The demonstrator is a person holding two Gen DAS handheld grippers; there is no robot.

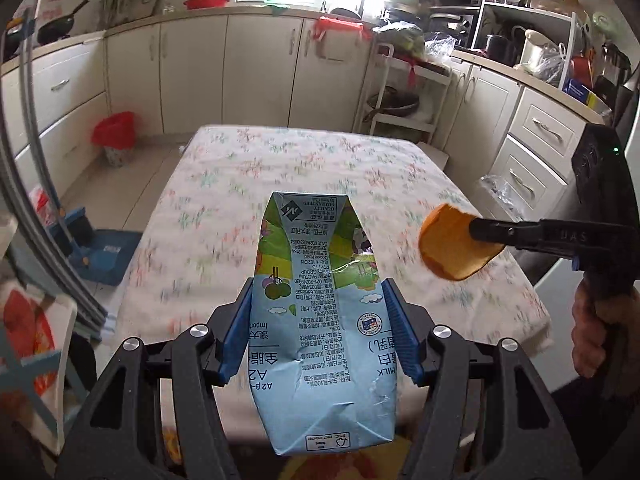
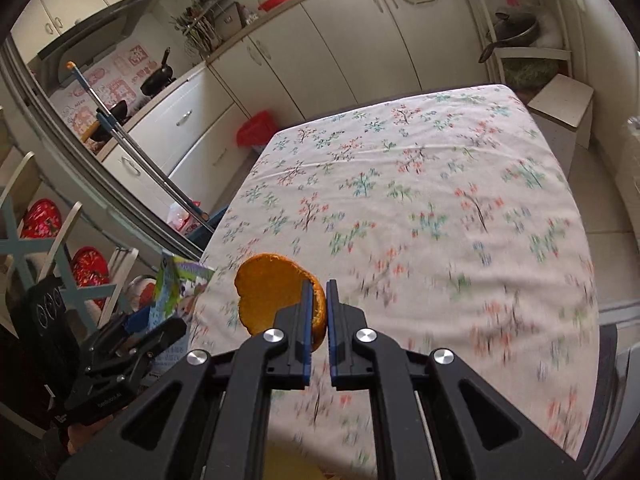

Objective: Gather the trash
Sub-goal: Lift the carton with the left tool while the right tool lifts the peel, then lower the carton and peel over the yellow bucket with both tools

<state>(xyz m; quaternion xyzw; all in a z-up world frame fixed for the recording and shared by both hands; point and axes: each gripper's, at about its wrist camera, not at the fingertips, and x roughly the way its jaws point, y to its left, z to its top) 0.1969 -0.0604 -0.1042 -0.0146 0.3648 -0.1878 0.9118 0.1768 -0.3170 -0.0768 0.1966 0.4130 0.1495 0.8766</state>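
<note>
My left gripper (image 1: 318, 292) is shut on a crumpled blue and green milk carton (image 1: 316, 320), its blue pads (image 1: 240, 320) pressing both sides, held above the near end of the table. In the right wrist view the same carton (image 2: 176, 288) and left gripper (image 2: 138, 322) show at the lower left. My right gripper (image 2: 319, 286) is shut on a curved orange peel (image 2: 264, 292), which sticks out to the left of its fingers. From the left wrist view, that peel (image 1: 452, 246) hangs at the right, pinched by the right gripper (image 1: 478, 230).
A table with a floral cloth (image 2: 420, 200) fills the middle. A bin with a red bag (image 1: 114, 136) stands on the floor by the far-left cabinets; the red-bagged bin (image 2: 256, 128) also shows beyond the table. A blue dustpan (image 1: 102, 252) lies on the floor left. A person's hand (image 1: 592, 328) grips the right tool.
</note>
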